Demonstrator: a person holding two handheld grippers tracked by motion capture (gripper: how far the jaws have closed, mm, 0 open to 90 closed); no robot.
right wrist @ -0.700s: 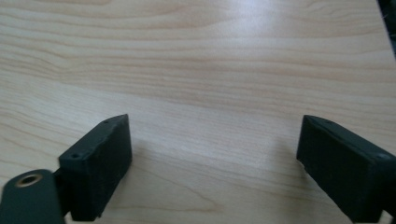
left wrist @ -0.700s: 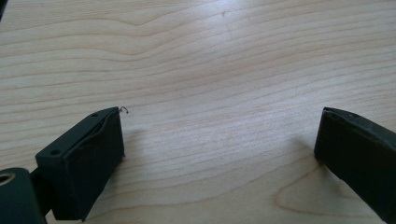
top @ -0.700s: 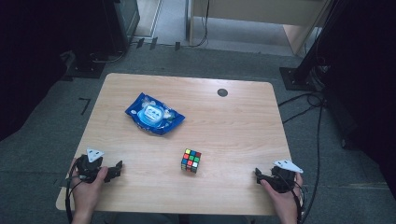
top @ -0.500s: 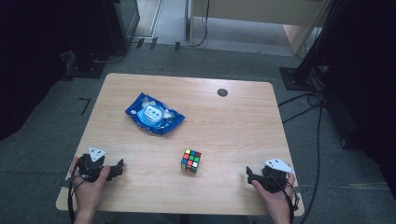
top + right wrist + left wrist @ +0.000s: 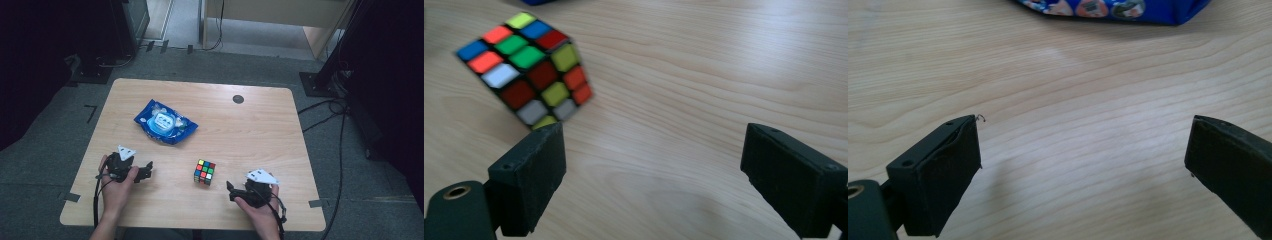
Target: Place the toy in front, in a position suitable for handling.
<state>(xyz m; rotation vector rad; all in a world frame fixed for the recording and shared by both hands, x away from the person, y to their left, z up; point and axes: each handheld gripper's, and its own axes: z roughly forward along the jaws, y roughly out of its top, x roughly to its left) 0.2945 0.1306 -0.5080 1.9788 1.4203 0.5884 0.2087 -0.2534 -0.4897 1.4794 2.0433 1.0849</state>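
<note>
High view: the puzzle cube (image 5: 204, 172) lay on the table (image 5: 260, 130), near the right gripper (image 5: 231, 190), at its ten o'clock. The left gripper (image 5: 148, 169) rested apart, at the cube's nine o'clock.

Left gripper view: jaws spread wide over bare wood; blue packet (image 5: 1113, 9) at twelve o'clock.

Right gripper view: jaws released, empty; cube (image 5: 526, 65) at ten o'clock, just beyond the left jaw.

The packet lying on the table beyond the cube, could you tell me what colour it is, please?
The packet is blue with a white label, clearest in the high view.
</note>
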